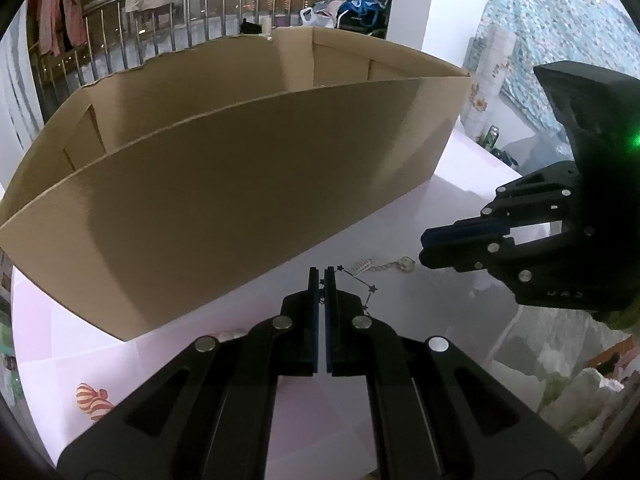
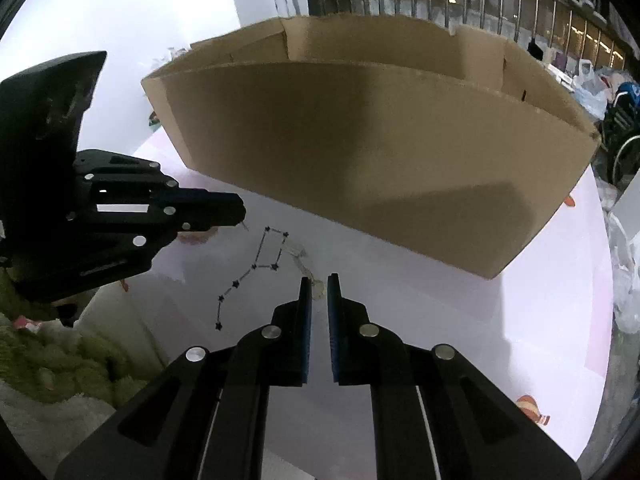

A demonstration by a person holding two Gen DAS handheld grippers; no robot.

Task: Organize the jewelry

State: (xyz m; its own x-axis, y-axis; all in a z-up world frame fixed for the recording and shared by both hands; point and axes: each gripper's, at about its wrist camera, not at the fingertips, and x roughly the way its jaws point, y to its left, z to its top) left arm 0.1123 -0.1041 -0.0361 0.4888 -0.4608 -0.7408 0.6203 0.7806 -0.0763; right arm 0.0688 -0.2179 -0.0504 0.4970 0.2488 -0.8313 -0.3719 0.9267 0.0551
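A thin dark star-charm chain [image 2: 256,268] lies on the pale tabletop in front of the cardboard box [image 2: 380,152]; it also shows in the left wrist view [image 1: 362,284]. A silver chain with a ring [image 1: 394,265] lies beside it, and shows in the right wrist view [image 2: 306,266]. My left gripper [image 1: 321,270] has its jaws nearly closed at one end of the star chain; whether it grips the chain is unclear. My right gripper [image 2: 318,280] is narrowly open just above the silver chain's ring. Each gripper shows in the other's view: the right [image 1: 424,248], the left [image 2: 240,210].
The open cardboard box [image 1: 240,184] fills the far side of the table [image 1: 400,236]. Cartoon stickers [image 1: 94,402] mark the tabletop. A green fluffy cloth [image 2: 60,360] lies at the table's left edge. Plastic bags [image 2: 624,280] sit to the right. A railing with clothes stands behind.
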